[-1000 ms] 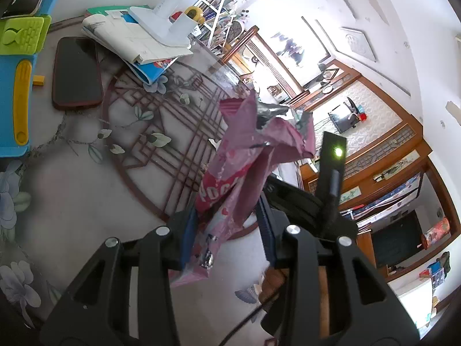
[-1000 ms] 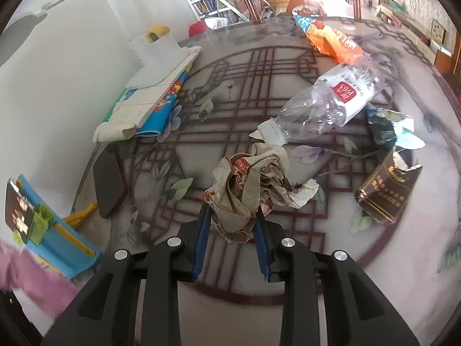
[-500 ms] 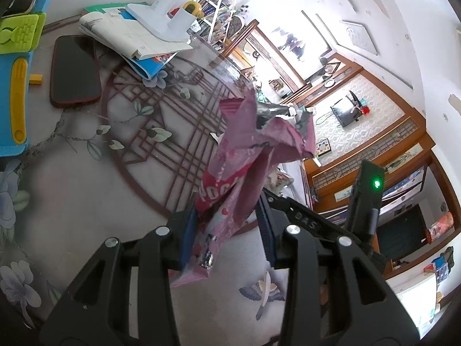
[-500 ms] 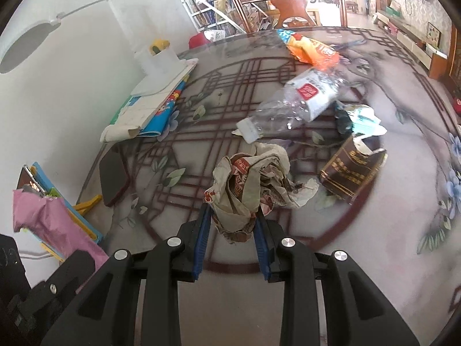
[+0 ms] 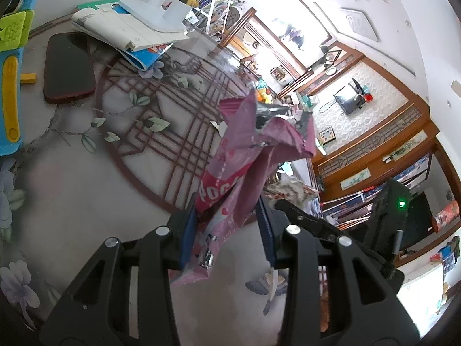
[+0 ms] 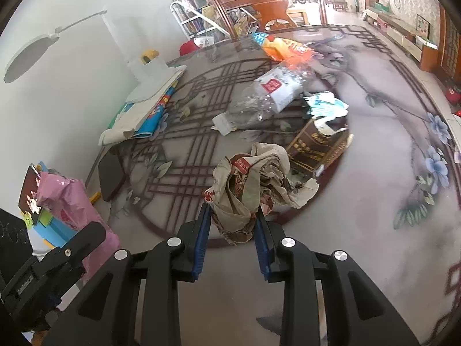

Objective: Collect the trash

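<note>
My left gripper (image 5: 227,230) is shut on a torn pink snack wrapper (image 5: 245,158) and holds it up above the table; the wrapper also shows in the right wrist view (image 6: 69,199). My right gripper (image 6: 232,225) is shut on a crumpled beige and red paper wrapper (image 6: 253,178), lifted over the table's near side. On the table lie an empty plastic bottle (image 6: 259,101), an orange snack bag (image 6: 285,47), a dark brown gold-printed box (image 6: 317,147) and a crumpled teal and white wrapper (image 6: 325,103).
A black phone (image 5: 67,69) lies at the left, beside a stack of books and papers (image 5: 126,31) under a white lamp base (image 5: 161,11). A blue and yellow toy (image 5: 8,92) is at the far left. A wooden chair (image 6: 268,0) stands behind the table.
Both grippers have drawn back and risen from the table with their wrappers. The bottle and other trash now look farther off. The left gripper has come into the right wrist view.
</note>
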A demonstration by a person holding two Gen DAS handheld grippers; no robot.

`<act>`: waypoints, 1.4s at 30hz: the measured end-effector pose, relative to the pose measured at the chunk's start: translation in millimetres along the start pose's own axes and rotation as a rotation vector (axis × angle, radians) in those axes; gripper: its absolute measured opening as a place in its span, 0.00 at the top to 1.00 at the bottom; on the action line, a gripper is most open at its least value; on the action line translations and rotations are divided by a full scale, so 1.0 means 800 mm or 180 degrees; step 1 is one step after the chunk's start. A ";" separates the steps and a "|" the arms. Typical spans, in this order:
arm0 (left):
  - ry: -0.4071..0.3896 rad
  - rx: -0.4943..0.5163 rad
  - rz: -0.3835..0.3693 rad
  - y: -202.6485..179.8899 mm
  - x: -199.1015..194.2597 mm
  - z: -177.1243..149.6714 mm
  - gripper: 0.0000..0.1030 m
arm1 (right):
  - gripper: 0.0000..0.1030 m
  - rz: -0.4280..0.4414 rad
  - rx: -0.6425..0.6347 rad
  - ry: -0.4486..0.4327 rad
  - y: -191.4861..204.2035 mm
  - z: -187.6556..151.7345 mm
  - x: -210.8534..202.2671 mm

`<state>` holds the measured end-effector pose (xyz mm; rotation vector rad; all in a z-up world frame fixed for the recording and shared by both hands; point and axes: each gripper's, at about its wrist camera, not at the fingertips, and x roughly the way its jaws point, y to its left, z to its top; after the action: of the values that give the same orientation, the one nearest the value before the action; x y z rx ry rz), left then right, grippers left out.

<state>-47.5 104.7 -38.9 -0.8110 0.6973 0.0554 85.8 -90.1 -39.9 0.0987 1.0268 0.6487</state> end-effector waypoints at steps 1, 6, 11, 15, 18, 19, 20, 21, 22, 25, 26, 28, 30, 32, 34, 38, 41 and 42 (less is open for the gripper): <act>0.0015 0.0013 0.0005 -0.001 0.002 -0.001 0.65 | 0.73 -0.0002 0.0018 -0.0013 -0.004 -0.002 -0.004; 0.0067 0.0101 0.0028 -0.008 0.007 -0.006 0.65 | 0.73 -0.0031 0.0101 -0.0041 -0.021 -0.010 -0.015; 0.0103 0.0178 0.0032 -0.012 0.013 -0.008 0.65 | 0.73 -0.0085 0.0127 -0.0074 -0.034 -0.016 -0.025; 0.0118 0.0261 0.0038 -0.018 0.018 -0.011 0.65 | 0.73 -0.0123 0.0127 -0.0126 -0.043 -0.019 -0.037; 0.0140 0.0343 0.0050 -0.021 0.023 -0.012 0.65 | 0.73 -0.0174 0.0096 -0.0169 -0.050 -0.021 -0.048; 0.0147 0.0368 0.0066 -0.022 0.025 -0.013 0.65 | 0.73 -0.0191 0.0090 -0.0189 -0.053 -0.022 -0.053; 0.0152 0.0384 0.0077 -0.023 0.025 -0.014 0.65 | 0.73 -0.0199 0.0089 -0.0202 -0.056 -0.023 -0.055; 0.0158 0.0400 0.0091 -0.024 0.027 -0.014 0.65 | 0.73 -0.0212 0.0089 -0.0223 -0.059 -0.023 -0.060; 0.0166 0.0420 0.0108 -0.026 0.028 -0.016 0.65 | 0.73 -0.0232 0.0087 -0.0252 -0.063 -0.024 -0.064; 0.0172 0.0469 0.0151 -0.028 0.029 -0.017 0.65 | 0.73 -0.0284 0.0085 -0.0310 -0.075 -0.024 -0.076; 0.0173 0.0485 0.0163 -0.029 0.030 -0.018 0.65 | 0.73 -0.0294 0.0093 -0.0324 -0.080 -0.025 -0.079; 0.0176 0.0528 0.0189 -0.031 0.031 -0.021 0.65 | 0.73 -0.0308 0.0116 -0.0343 -0.091 -0.026 -0.085; 0.0182 0.0576 0.0220 -0.034 0.033 -0.023 0.65 | 0.73 -0.0318 0.0141 -0.0357 -0.102 -0.027 -0.089; 0.0191 0.0623 0.0253 -0.037 0.035 -0.026 0.65 | 0.73 -0.0323 0.0154 -0.0359 -0.110 -0.029 -0.092; 0.0196 0.0653 0.0265 -0.040 0.035 -0.029 0.65 | 0.73 -0.0341 0.0156 -0.0360 -0.117 -0.032 -0.094; 0.0211 0.0737 0.0338 -0.047 0.038 -0.035 0.64 | 0.73 -0.0308 0.0225 -0.0388 -0.132 -0.035 -0.101; 0.0214 0.0797 0.0384 -0.052 0.039 -0.039 0.64 | 0.73 -0.0304 0.0241 -0.0443 -0.141 -0.037 -0.109; 0.0217 0.0824 0.0405 -0.055 0.040 -0.040 0.64 | 0.73 -0.0319 0.0229 -0.0458 -0.143 -0.038 -0.111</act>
<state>-27.3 45.5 -44.9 -0.5220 0.8018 0.0510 81.8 -237.3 -30.6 0.1539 0.9102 0.5061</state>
